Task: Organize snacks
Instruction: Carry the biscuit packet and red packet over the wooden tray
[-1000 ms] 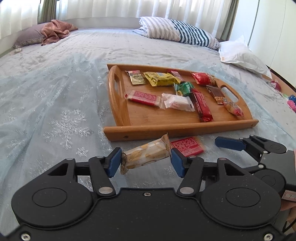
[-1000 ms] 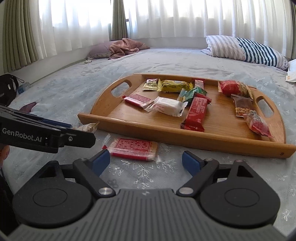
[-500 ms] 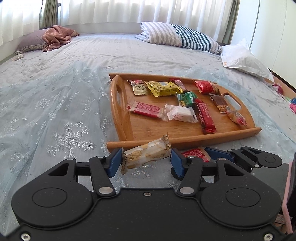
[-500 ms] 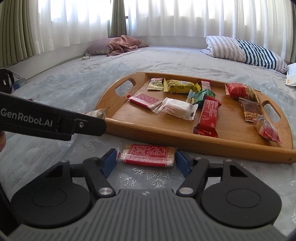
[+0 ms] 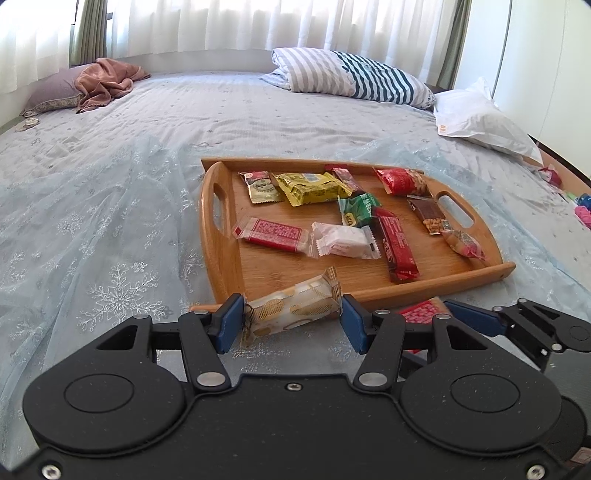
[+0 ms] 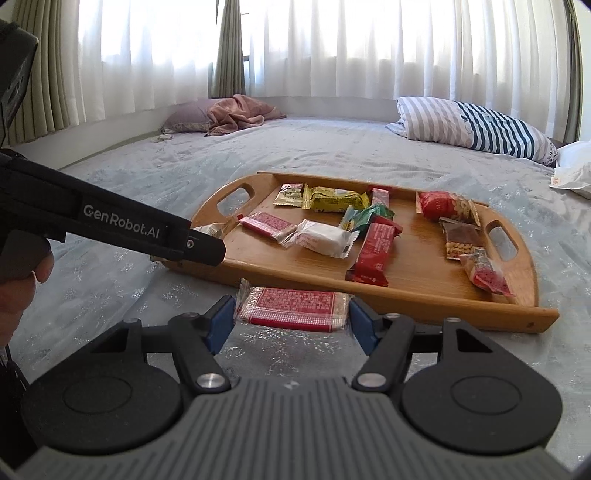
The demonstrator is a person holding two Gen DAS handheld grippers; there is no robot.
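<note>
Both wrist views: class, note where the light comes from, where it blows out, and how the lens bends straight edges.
Left wrist view: backlit curtains blown out white, wooden tray edges bowed by the fisheye. Right wrist view: same window glare, dark vignetted corners, gripper body in shade, red wafer pack sharp.

Two low wrist views, side by side, angled down, sharing the wooden tray (image 5: 424,288) (image 6: 424,291) close ahead.
</note>
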